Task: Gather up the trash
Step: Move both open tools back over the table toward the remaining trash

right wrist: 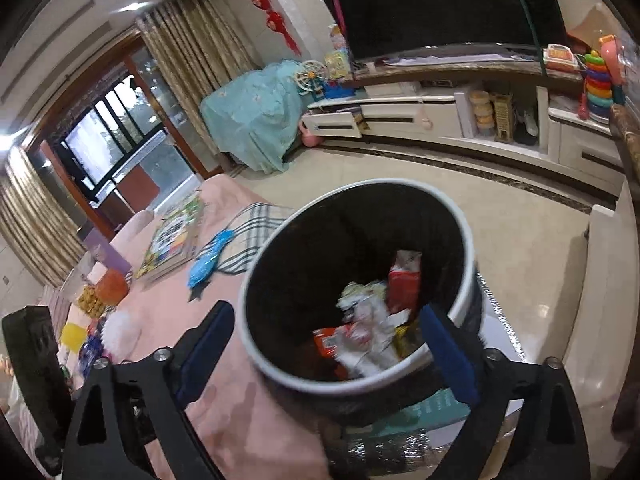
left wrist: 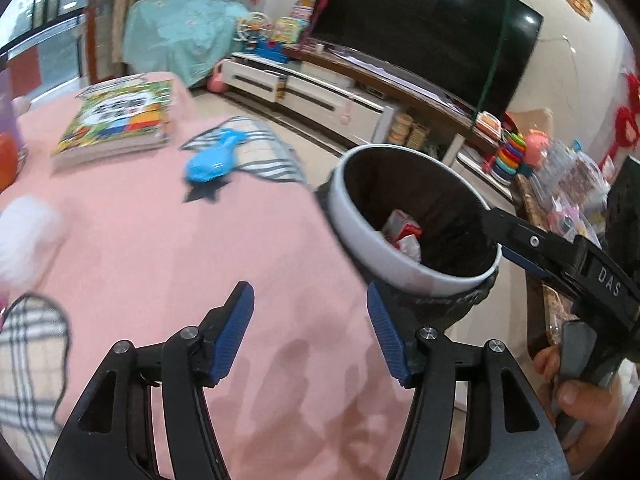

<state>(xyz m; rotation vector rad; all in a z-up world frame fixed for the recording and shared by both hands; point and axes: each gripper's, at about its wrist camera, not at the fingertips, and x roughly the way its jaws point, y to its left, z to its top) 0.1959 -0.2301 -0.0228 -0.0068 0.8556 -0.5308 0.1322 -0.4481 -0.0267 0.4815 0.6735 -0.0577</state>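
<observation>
Blurred wrappers fill the bin; left gripper and right gripper fingers spread, empty.

The left gripper is a black plastic frame with triangular cut-outs in its two arms, silver round-headed screws at the pivots, and ribbed blue pads on the fingers. The right gripper is built alike: black frame, silver screws, blue finger pads (blurred here). Seen from the left wrist at about 4 o'clock, its body carries white letters "DAS", with a bare-skinned hand on the grey trigger, nails short and unpainted.
</observation>
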